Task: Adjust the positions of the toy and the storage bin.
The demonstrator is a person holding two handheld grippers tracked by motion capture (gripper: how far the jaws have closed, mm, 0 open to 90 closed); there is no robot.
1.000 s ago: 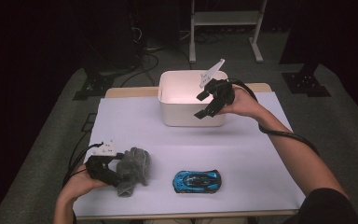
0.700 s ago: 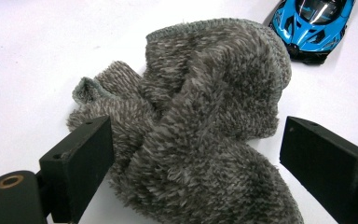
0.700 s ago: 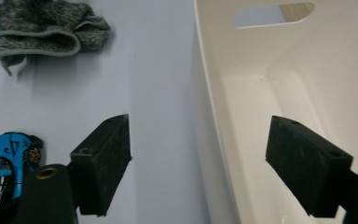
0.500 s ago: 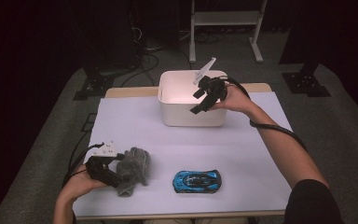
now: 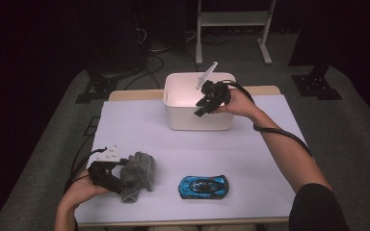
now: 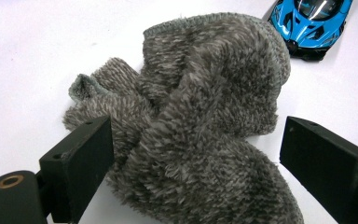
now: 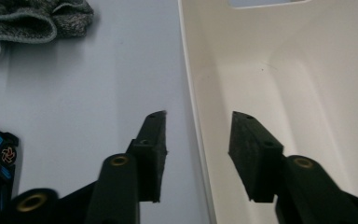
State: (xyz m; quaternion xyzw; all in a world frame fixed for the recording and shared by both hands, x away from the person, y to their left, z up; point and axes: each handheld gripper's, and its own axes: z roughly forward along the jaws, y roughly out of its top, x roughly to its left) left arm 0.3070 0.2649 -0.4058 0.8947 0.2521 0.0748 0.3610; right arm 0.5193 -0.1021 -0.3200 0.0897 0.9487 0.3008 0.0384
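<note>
Straddling the white bin (image 5: pixel 198 120)'s wall at the counter's far edge, right gripper (image 5: pixel 203 106) jaws closing, not pinching yet. Left gripper (image 5: pixel 110 177) jaws wide around grey cloth (image 5: pixel 138 174), near-left corner.

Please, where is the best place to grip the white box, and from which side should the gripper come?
Probably the white box near wall, from above: its top is open and the thin rim already stands between the right gripper jaws, one outside, one inside.
</note>
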